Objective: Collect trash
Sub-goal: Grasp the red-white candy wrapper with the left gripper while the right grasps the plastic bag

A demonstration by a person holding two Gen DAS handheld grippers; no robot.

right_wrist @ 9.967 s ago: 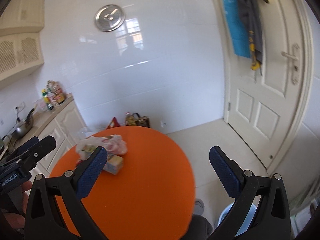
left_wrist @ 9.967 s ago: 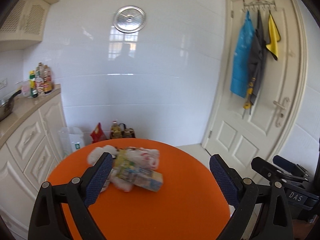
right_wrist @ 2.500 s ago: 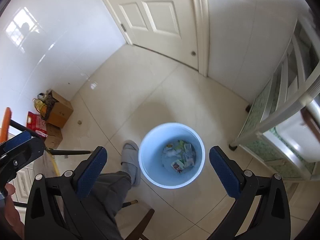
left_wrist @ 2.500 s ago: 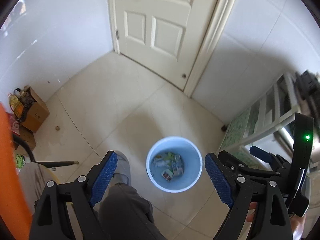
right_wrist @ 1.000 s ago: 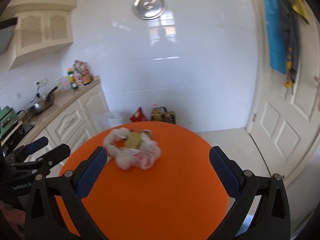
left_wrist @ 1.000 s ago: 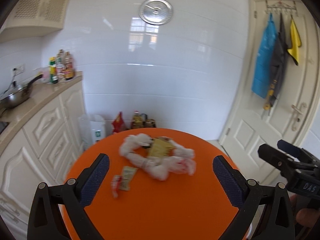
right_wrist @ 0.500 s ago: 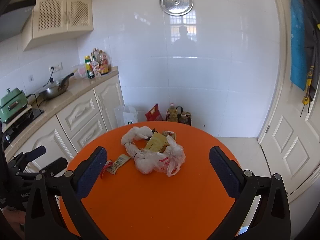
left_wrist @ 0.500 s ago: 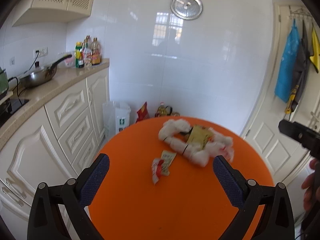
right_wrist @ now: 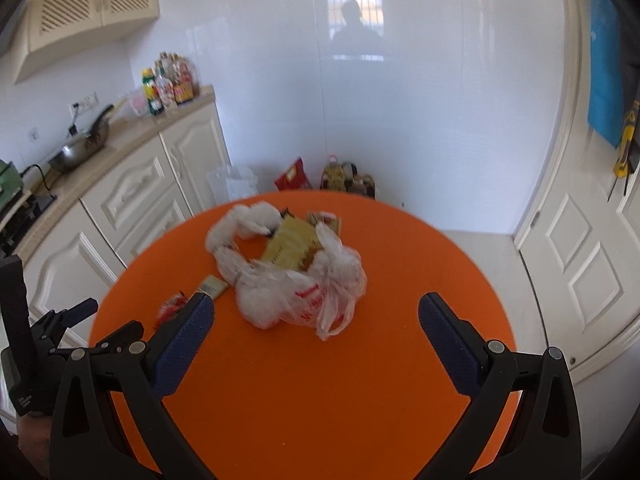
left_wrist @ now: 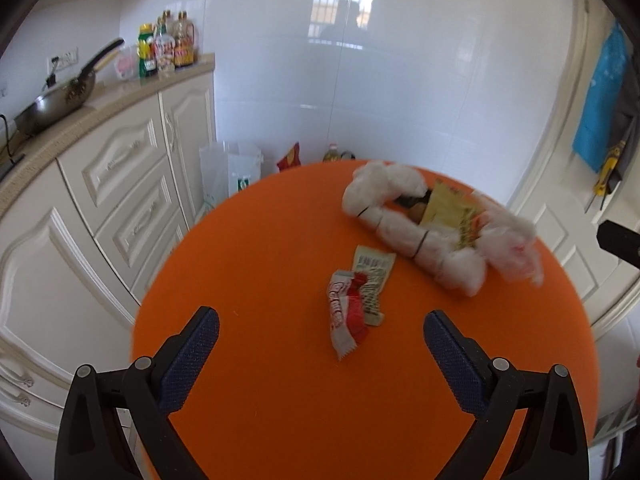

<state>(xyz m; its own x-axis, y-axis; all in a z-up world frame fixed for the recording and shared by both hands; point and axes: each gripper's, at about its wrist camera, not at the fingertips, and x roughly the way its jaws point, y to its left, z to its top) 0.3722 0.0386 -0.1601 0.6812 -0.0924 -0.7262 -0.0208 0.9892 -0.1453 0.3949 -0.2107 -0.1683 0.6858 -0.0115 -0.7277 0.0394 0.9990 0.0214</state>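
A round orange table (left_wrist: 280, 420) (right_wrist: 320, 420) holds the trash. A red-and-white wrapper (left_wrist: 346, 312) lies with a beige packet (left_wrist: 374, 276) just ahead of my left gripper (left_wrist: 320, 354), which is open and empty above the table. A crumpled white plastic bag with a yellow packet (left_wrist: 436, 232) (right_wrist: 288, 272) lies farther right. My right gripper (right_wrist: 316, 332) is open and empty, hovering just before that bag. The wrappers (right_wrist: 172, 306) show at its left finger.
Cream kitchen cabinets (left_wrist: 100, 208) with a wok (left_wrist: 56, 104) and bottles (left_wrist: 168, 48) stand left of the table. Bags and oil bottles (right_wrist: 344, 180) sit on the floor by the white wall. A white door (right_wrist: 580, 260) is at the right.
Both grippers swung back from the blue bin on the floor to the table. They have moved closer over it, and the left one now faces the small wrappers.
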